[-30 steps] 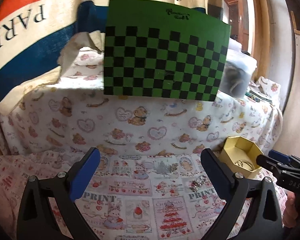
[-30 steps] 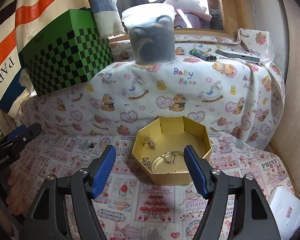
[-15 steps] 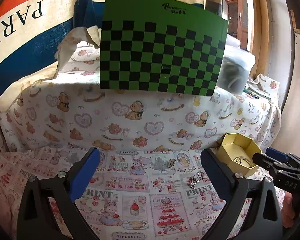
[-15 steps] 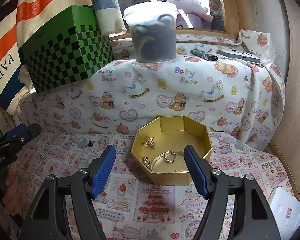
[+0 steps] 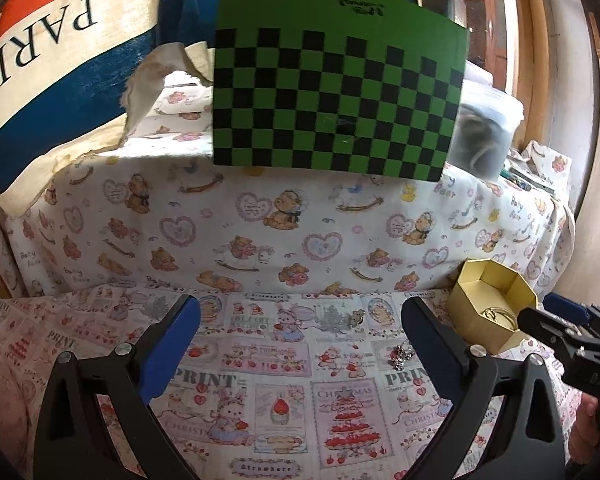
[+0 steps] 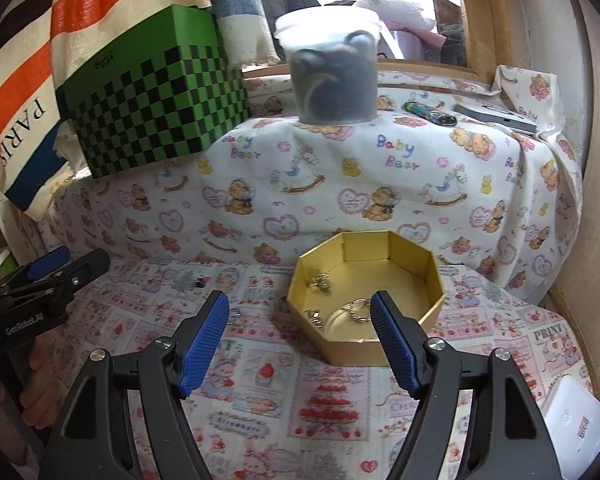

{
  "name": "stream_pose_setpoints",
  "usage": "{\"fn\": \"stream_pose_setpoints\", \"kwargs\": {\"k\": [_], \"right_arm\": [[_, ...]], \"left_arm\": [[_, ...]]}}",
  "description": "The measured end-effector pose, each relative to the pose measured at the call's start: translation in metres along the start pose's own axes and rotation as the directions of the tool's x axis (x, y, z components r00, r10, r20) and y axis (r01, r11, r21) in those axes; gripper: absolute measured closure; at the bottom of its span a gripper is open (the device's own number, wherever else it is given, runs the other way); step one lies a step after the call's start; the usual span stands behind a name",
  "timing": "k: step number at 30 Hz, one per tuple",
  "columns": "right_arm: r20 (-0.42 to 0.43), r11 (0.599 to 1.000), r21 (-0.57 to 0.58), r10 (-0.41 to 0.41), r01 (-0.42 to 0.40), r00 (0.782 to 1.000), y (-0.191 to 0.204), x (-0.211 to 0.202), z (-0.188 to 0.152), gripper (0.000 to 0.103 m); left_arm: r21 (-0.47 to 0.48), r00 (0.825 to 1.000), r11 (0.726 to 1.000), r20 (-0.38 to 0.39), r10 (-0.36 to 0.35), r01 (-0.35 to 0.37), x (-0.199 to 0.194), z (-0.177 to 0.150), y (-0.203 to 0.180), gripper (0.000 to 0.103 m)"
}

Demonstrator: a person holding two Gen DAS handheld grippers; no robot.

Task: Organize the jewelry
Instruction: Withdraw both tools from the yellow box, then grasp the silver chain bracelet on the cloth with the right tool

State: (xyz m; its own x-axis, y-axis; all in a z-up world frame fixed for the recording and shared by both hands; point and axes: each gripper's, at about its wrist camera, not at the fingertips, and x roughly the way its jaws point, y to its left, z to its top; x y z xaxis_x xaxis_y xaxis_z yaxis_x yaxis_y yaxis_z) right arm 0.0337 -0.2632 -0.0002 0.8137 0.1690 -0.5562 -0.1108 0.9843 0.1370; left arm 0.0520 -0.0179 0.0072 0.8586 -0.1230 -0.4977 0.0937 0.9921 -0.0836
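Barely any change from a second ago. Left gripper (image 5: 300,326) wide open, holding nothing, small silver trinket (image 5: 401,357) loose on the printed cloth (image 5: 260,360) just inside its right finger. Right gripper (image 6: 300,320) also open and empty, gold octagonal box (image 6: 384,350) with jewelry (image 6: 358,312) toward the cloth's right edge.

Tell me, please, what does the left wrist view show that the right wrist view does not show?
Only the left wrist view shows the silver jewelry piece clearly, lying on the printed cloth by the open left tool.

Only the right wrist view shows the inside of the gold box fully: a ring-shaped piece and two small gold pieces. It also shows a lighter on the ledge and a white object at the lower right.

Both show the gold box, the green checkered box, the plastic tub and the open right tool.
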Motion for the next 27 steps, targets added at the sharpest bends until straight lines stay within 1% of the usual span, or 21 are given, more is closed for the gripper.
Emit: {"fn": "stream_pose_setpoints", "kwargs": {"k": [4,8,9,10,12,14,15,16,18,20,22,25,27], "right_arm": [[-0.002,0.999,-0.004,0.037,-0.037,0.999,0.008,-0.002,0.004,0.028],[-0.081,0.996,0.002,0.084,-0.084,0.993,0.017,0.01,0.01,0.028],[-0.097,0.995,0.008,0.101,-0.101,0.99,0.02,0.013,0.011,0.031],[-0.118,0.993,0.011,0.114,-0.114,0.986,0.023,0.017,0.012,0.039],[-0.167,0.99,-0.007,0.137,-0.14,0.976,0.033,0.026,0.012,0.045],[-0.205,0.99,-0.043,0.123,-0.134,0.971,0.045,0.038,0.012,0.048],[-0.231,0.99,-0.064,0.107,-0.124,0.967,0.052,0.047,0.012,0.052],[-0.259,0.99,-0.074,0.095,-0.118,0.961,0.058,0.057,0.012,0.058],[-0.302,0.991,-0.066,0.091,-0.116,0.949,0.065,0.072,0.011,0.067],[-0.313,0.991,-0.073,0.08,-0.109,0.946,0.071,0.082,0.01,0.068],[-0.328,0.991,-0.098,0.052,-0.089,0.943,0.077,0.093,0.008,0.071],[-0.359,0.99,-0.117,0.037,-0.084,0.933,0.082,0.105,0.004,0.072],[-0.373,0.985,-0.151,0.016,-0.078,0.928,0.088,0.111,0.0,0.072]], "left_arm": [[-0.027,1.0,0.999,0.006,0.022,-0.022,-0.003,0.003,0.01,0.003],[-0.054,0.999,0.997,0.015,0.048,-0.047,-0.005,0.006,0.019,0.003],[-0.064,0.999,0.997,0.012,0.048,-0.047,-0.005,0.007,0.022,0.003],[-0.076,0.999,0.996,0.008,0.048,-0.047,-0.004,0.007,0.025,0.003],[-0.092,0.999,0.994,0.004,0.054,-0.053,-0.004,0.008,0.03,0.003],[-0.103,0.998,0.993,0.004,0.065,-0.064,-0.004,0.007,0.034,0.003],[-0.106,0.998,0.992,0.003,0.068,-0.068,-0.004,0.007,0.035,0.003],[-0.109,0.997,0.991,0.002,0.073,-0.072,-0.004,0.007,0.036,0.003],[-0.11,0.997,0.991,-0.003,0.083,-0.083,-0.001,0.006,0.038,0.003],[-0.108,0.996,0.99,-0.014,0.085,-0.087,0.002,0.005,0.039,0.003],[-0.104,0.996,0.991,-0.02,0.088,-0.09,0.005,0.004,0.038,0.003],[-0.097,0.996,0.991,-0.015,0.093,-0.094,0.005,0.005,0.037,0.003],[-0.097,0.996,0.991,-0.016,0.093,-0.094,0.005,0.005,0.037,0.003]]}}
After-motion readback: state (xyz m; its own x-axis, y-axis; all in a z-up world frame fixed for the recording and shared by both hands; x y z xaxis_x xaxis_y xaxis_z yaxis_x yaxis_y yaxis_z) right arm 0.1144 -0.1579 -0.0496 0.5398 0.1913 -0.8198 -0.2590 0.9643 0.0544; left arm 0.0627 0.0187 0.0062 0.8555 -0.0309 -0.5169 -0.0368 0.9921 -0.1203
